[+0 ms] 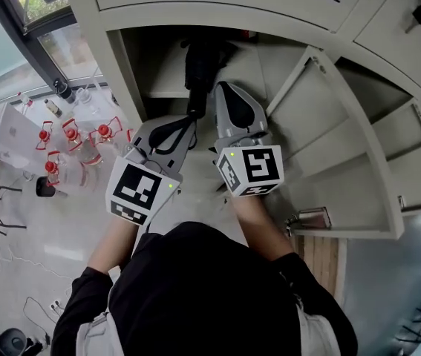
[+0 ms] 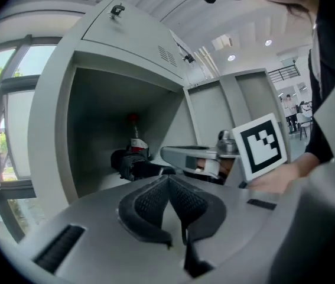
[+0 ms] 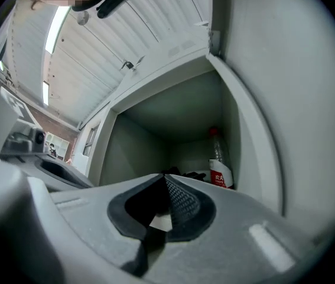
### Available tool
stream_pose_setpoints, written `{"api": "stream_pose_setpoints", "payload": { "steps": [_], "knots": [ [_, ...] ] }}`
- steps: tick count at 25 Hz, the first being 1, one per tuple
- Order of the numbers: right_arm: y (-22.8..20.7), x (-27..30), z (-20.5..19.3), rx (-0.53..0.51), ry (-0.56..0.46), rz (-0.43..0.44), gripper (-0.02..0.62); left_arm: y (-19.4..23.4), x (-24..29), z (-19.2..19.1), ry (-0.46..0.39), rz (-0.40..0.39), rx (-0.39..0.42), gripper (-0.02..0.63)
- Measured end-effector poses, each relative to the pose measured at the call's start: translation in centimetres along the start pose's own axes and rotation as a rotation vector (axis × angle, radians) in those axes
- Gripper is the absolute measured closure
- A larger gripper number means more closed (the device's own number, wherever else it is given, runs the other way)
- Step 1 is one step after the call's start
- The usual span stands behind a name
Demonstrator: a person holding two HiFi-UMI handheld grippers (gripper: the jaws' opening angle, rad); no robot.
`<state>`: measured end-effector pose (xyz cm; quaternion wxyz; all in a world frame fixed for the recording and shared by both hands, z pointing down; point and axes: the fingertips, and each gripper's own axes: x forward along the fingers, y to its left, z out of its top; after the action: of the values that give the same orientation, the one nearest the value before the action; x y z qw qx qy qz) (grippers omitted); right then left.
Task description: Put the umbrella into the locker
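Looks like the main job is pretty much done here. Going left to right:

The left gripper (image 1: 186, 123) sits just in front of the open compartment of the pale grey metal locker (image 1: 132, 80). In the left gripper view its jaws (image 2: 168, 179) are pressed together with nothing between them, so it isn't carrying anything.

Next over is the black folded umbrella (image 1: 203, 61). It's lying on the compartment floor, inside the locker, with its near end pointing out toward the opening. From the head view that near end is just beside the left gripper's tips, but I can't say whether they touch. In the left gripper view the umbrella (image 2: 135, 165) is ahead of the closed jaws and a bit to the left, not between them.

Then the right gripper (image 1: 225, 91), right next to the umbrella on its right side, nose at the opening. In its own view the pads (image 3: 164, 176) meet at the tips, empty. A bit of the umbrella (image 3: 182, 174) peeks out just past them, deeper in.

Furthest right in that view is a clear plastic bottle with a red cap and red label (image 3: 219, 161), upright in the back corner.

What's left, I'd guess: pull both grippers clear, and maybe swing the open locker door (image 1: 321, 110) shut, though the task doesn't ask for that.
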<state>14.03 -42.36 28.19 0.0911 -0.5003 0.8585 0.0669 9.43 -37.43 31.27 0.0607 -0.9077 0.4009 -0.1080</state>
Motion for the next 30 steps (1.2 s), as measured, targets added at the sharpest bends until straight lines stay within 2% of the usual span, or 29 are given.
{"api": "stream_pose_setpoints", "payload": {
  "steps": [3, 8, 15, 21, 25, 30],
  "knots": [
    [0.4, -1.8, 0.8, -0.023, -0.014, 0.002, 0.592, 1.0, 1.8, 0.0, 0.003, 0.043, -0.016, 0.6],
    [1.3, -4.1, 2.1, -0.096, -0.028, 0.001, 0.592, 2.2, 4.4, 0.2, 0.002, 0.048, -0.06, 0.6],
    [1.3, -6.4, 3.4, -0.141, -0.037, -0.026, 0.592, 3.1, 6.5, 0.0, 0.026, 0.065, -0.096, 0.6],
    [1.8, -7.2, 3.6, -0.139, -0.038, -0.026, 0.592, 3.8, 7.1, -0.1, 0.02, 0.099, -0.121, 0.6],
    [1.8, -7.2, 3.6, -0.142, -0.041, -0.033, 0.592, 3.2, 5.0, 1.8, -0.059, 0.11, -0.121, 0.6],
    [1.9, -6.8, 3.0, -0.095, -0.03, -0.04, 0.592, 2.0, 0.3, 3.4, -0.18, 0.153, -0.156, 0.6]
  ]
}}
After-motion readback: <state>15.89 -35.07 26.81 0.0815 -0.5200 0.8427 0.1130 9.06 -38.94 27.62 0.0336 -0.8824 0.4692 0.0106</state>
